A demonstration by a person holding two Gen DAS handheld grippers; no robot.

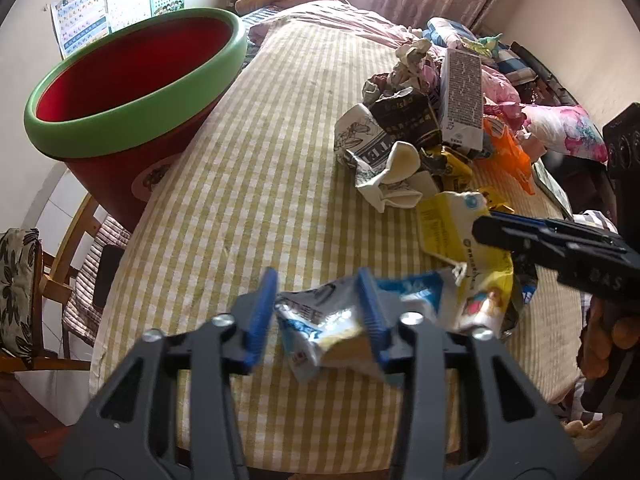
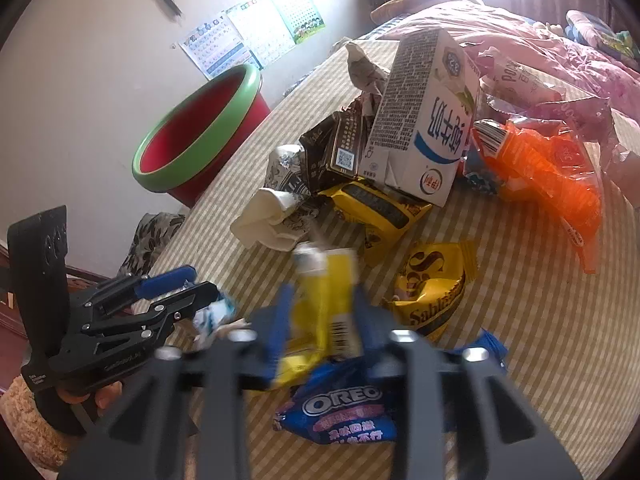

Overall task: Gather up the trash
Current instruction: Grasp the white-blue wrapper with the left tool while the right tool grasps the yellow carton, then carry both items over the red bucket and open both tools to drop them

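Jaws clamped on wrappers [image 1: 320, 320], bare cloth [image 1: 260, 160] leftward

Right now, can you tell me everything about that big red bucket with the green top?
The bucket is a round plastic tub, red inside and out, with a thick green rim. A pale round sticker sits low on its side. Its mouth is open and looks empty as far as can be seen. It stands off the far left edge of the checked tabletop, apart from the trash. No gripper touches it.
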